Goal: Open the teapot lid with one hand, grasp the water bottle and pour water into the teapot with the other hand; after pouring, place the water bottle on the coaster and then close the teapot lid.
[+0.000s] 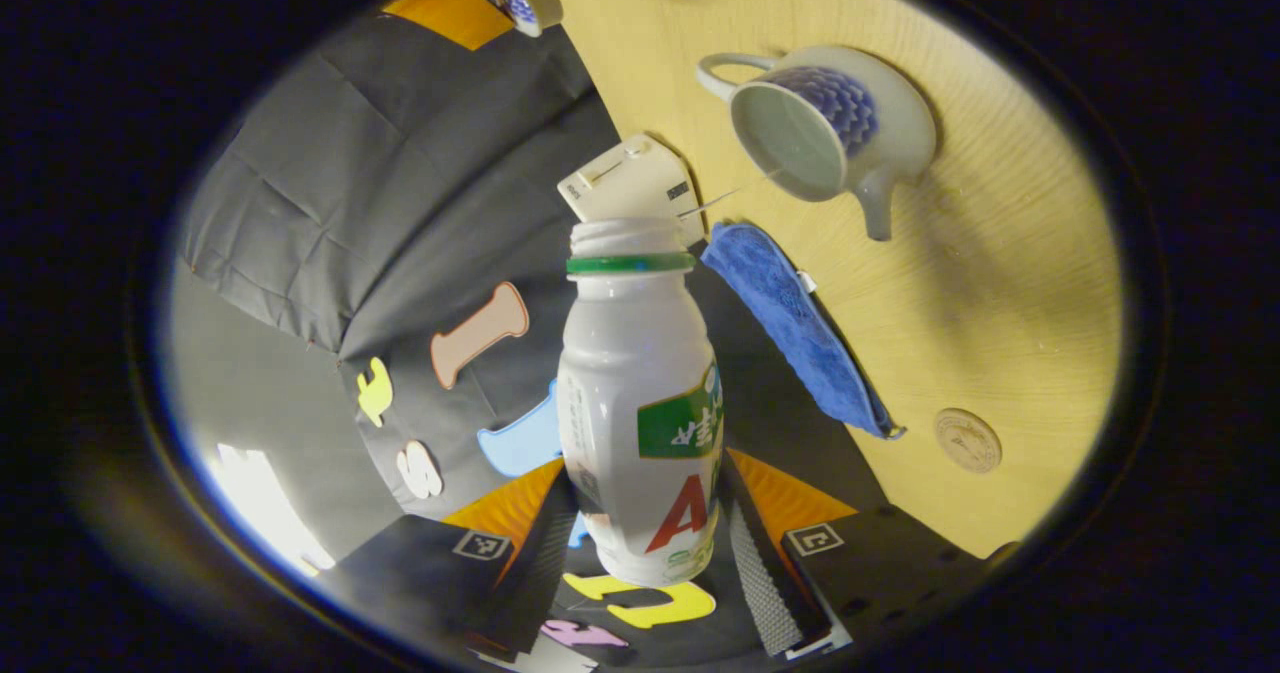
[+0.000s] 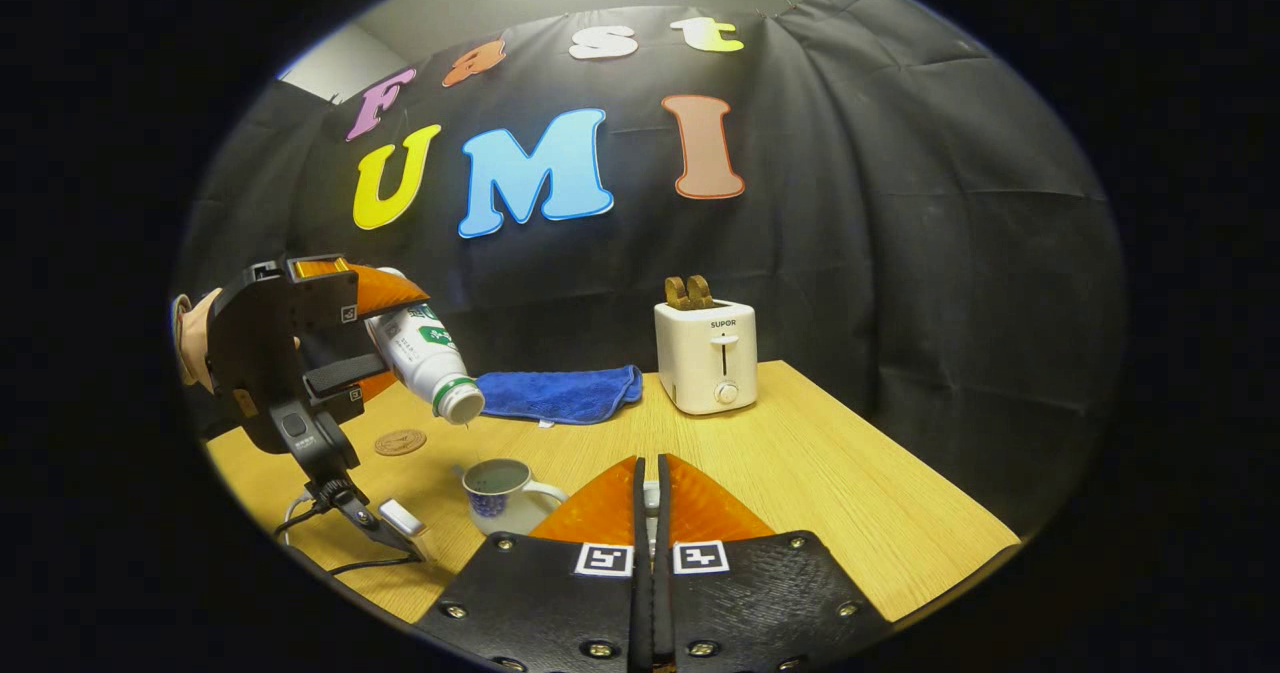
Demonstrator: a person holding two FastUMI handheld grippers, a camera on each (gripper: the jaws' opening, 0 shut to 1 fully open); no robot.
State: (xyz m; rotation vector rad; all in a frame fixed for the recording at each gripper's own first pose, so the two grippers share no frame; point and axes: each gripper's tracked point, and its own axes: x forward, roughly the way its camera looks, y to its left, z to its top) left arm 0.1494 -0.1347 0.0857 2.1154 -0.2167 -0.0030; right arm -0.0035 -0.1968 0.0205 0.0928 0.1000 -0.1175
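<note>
The left gripper (image 1: 640, 553) held a white plastic water bottle with a green neck ring (image 1: 640, 403) by its lower body, both fingers pressed on its sides. In the right gripper view that gripper (image 2: 375, 338) sat at the left, a hand (image 2: 192, 338) behind it, and the bottle (image 2: 425, 358) was tipped with its uncapped mouth pointing down, just above a white ceramic teapot with a blue scale pattern (image 2: 500, 493). In the left gripper view the teapot (image 1: 830, 133) lay beyond the bottle's mouth and to the right, lid off, its round opening bare and its spout turned toward the gripper. Between bottle and teapot a folded blue cloth (image 1: 800, 333) lay on the pale wooden bench (image 1: 1000, 303), and a white toaster (image 1: 630, 183) stood just past the bottle's mouth. A small round brown coaster (image 1: 967, 440) rested on the bench to the right, nearer the gripper than the teapot and well apart from it. Far off to the upper left a small round white piece with the same blue pattern (image 1: 527, 3) was seen; I cannot tell what held it.

The right gripper (image 2: 655, 498) had its fingers nearly closed, a thin gap left between them; something pale showed in the gap, but I cannot tell what. The teapot stood just left of its tips, the toaster (image 2: 706, 356) beyond them, the cloth (image 2: 560, 393) and coaster (image 2: 400, 442) farther left.
</note>
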